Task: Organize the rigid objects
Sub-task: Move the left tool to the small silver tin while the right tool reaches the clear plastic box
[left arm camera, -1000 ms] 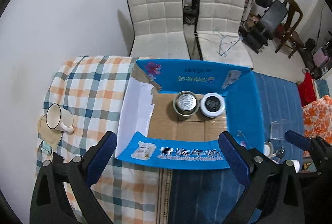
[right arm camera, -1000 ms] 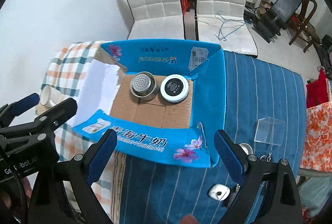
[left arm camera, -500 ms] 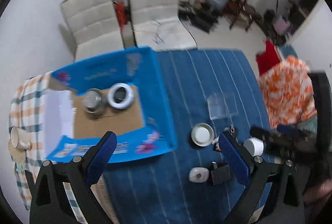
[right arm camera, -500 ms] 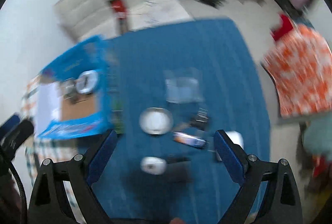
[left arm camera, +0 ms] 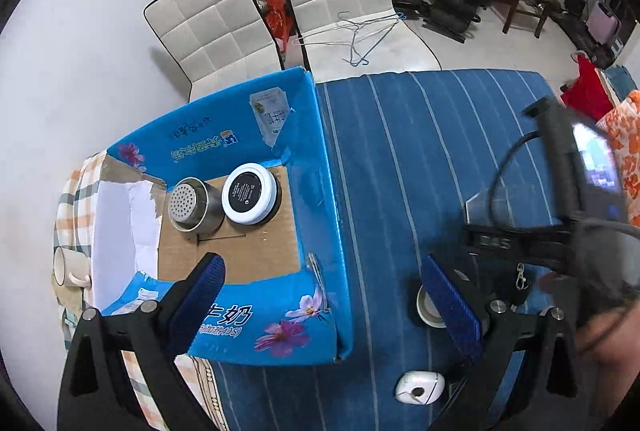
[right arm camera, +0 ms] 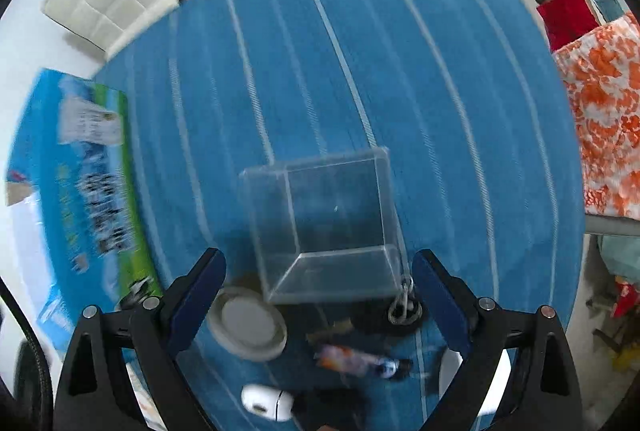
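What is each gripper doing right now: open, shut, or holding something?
Left gripper: open, holding nothing, above the blue carton's near edge.
Right gripper: open, holding nothing, above the clear plastic box.

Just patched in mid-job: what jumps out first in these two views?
The bright blue open carton at the left of the table dominates the left wrist view, with a steel strainer cup and a white-rimmed round tin side by side on its cardboard floor. In the right wrist view a clear plastic box sits on the blue striped cloth, just ahead of the open right claw.
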### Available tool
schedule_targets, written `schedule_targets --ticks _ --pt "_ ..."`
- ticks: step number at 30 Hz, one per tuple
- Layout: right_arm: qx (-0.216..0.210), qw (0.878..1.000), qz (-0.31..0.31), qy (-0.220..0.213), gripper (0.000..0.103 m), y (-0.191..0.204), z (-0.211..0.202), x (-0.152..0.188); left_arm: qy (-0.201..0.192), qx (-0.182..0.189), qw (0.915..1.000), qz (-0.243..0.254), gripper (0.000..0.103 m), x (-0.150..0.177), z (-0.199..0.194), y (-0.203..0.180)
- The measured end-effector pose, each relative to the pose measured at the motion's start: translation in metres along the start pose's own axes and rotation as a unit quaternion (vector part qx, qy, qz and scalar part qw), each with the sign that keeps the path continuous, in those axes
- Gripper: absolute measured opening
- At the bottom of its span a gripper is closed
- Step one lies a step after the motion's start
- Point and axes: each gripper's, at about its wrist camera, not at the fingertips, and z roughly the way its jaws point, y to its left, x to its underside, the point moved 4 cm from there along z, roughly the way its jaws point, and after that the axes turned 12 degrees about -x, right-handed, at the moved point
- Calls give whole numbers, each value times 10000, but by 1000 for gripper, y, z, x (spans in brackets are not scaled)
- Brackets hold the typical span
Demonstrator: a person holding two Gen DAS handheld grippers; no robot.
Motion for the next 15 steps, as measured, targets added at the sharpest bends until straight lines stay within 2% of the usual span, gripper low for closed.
schedule_targets --ticks 1,3,5,9,12,15 --pt "21 10000 20 79 95 -3 5 -2 7 52 10000 -10 101 0 -1 -1" --pt "125 9998 13 144 72 -10 11 -3 45 164 9999 -10 101 -1 -3 -5" --pt "23 10000 -12 84 71 -15 5 -2 89 349 9994 14 101 -1 -9 -11" --pt "121 9995 -171 -231 70 -42 -32 9 222 860 9959 167 101 2 -20 -41" --pt "165 9985 -175 -484 70 -71 -66 23 251 1016 9934 463 101 10 -24 -74" --pt "186 9981 -21 -579 70 -105 -87 39 551 1184 9893 654 101 22 -10 -104"
